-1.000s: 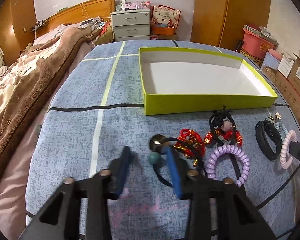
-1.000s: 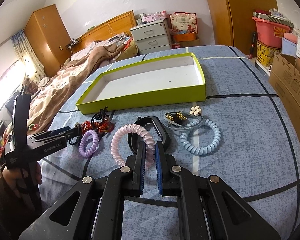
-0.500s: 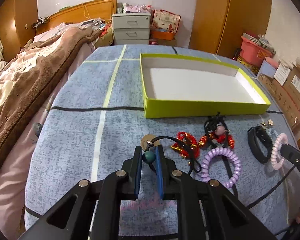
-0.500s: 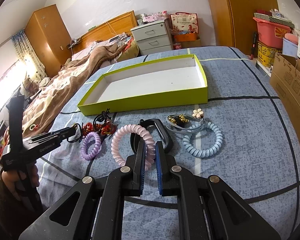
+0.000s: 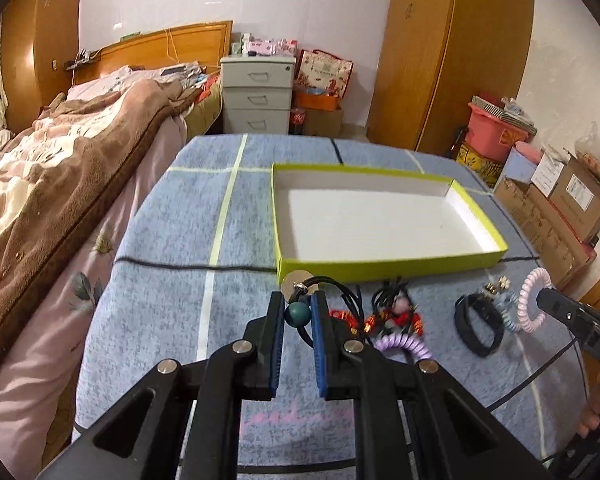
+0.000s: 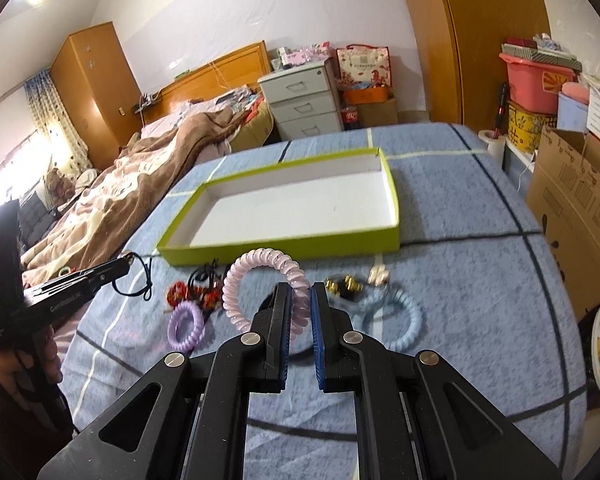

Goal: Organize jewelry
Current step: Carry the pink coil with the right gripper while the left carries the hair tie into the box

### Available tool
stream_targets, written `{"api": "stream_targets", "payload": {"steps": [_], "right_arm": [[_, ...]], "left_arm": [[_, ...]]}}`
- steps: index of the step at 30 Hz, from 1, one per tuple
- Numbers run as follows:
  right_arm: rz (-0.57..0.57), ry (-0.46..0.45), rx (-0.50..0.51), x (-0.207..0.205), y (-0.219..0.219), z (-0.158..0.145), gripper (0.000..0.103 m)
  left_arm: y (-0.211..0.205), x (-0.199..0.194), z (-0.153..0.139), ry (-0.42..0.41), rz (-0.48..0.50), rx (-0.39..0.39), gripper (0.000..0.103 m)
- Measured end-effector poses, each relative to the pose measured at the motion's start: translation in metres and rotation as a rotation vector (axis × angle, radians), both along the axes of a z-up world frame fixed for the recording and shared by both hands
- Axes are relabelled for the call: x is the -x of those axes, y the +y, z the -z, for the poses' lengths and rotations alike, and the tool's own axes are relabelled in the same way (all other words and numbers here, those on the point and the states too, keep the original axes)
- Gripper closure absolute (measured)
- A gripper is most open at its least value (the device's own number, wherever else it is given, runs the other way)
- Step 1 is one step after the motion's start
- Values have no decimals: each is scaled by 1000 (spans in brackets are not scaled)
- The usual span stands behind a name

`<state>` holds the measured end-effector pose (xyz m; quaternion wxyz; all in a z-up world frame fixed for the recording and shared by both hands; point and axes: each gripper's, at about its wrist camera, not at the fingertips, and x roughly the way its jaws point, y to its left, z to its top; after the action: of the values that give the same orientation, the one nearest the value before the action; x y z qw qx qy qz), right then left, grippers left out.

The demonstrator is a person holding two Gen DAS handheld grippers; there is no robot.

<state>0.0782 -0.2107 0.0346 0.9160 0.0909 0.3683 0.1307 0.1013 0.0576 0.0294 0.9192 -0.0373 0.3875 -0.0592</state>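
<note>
Blue checked cloth covers the desk (image 5: 172,280), with the green tray (image 5: 388,270) at twelve o'clock. Left claw (image 5: 296,312) pinches a teal bead (image 5: 297,314) whose black cord (image 5: 346,294) trails toward the red charms (image 5: 396,318) at three o'clock and may snag them. Right claw (image 6: 300,300) clamps only one side of the pink coil band (image 6: 260,280), which could slip out.

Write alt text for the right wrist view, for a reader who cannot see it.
The right hand-held gripper holds a pink spiral hair tie lifted above a blue tablecloth. Behind it lies an empty green box; more hair ties lie below.
</note>
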Motion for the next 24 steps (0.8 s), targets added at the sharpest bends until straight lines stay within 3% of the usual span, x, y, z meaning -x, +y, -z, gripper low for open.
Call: {"api": "stream_targets", "payload": {"steps": [12, 24], "right_arm": [[55, -16, 34, -57, -13, -18, 93], [78, 62, 108, -132, -15, 2, 93]], "left_arm": [[-9, -44, -25, -43, 11, 37, 89], [-19, -102, -18, -15, 23, 33, 89]]}}
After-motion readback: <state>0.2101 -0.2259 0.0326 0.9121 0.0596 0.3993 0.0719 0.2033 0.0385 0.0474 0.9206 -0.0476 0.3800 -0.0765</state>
